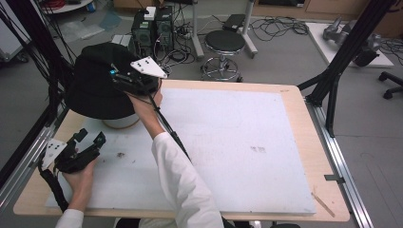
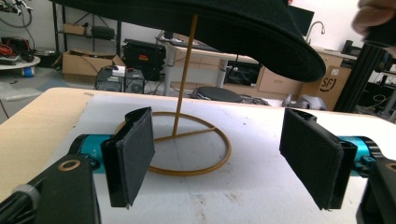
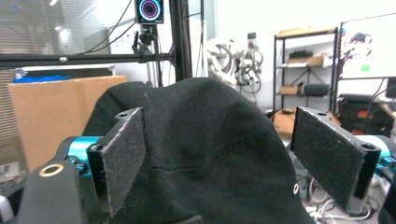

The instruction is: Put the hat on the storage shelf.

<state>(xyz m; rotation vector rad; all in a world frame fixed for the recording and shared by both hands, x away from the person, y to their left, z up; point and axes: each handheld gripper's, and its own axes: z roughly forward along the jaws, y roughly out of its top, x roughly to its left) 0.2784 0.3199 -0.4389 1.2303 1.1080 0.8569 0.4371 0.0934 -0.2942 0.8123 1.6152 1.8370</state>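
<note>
- Black hat (image 1: 97,80): a soft, dark fabric hat with a rounded crown and a broad brim, perched on top of a stand near the table's far left corner. In the right gripper view the crown (image 3: 205,140) shows a fine weave, a horizontal seam and a small metal eyelet low on one side.
- Gold stand (image 2: 180,140): a thin wire ring lying flat on the white mat, with a cross-spoke and a slim upright rod rising into the hat's underside. The brim overhangs the ring on all sides in the high view.
- Right gripper (image 1: 135,78): raised against the hat's right side, level with the crown, a grey three-cornered plate on top. Its jaws stand wide apart on either side of the crown in its own view, not pressing the fabric.
- Left gripper (image 1: 90,140): low over the mat, just in front of the stand, pointing toward it. Its jaws are spread wide and hold nothing; the ring lies between and beyond them in its own view.
- White mat (image 1: 237,142): covers most of the wooden table (image 1: 294,95); a few small dark marks lie on it, to the right of the stand.
- Surroundings beyond the hat: a round black stool (image 1: 224,42), computer boxes (image 1: 152,28) and loose cables on the grey floor; a black frame leg (image 1: 342,61) stands at the table's far right.
</note>
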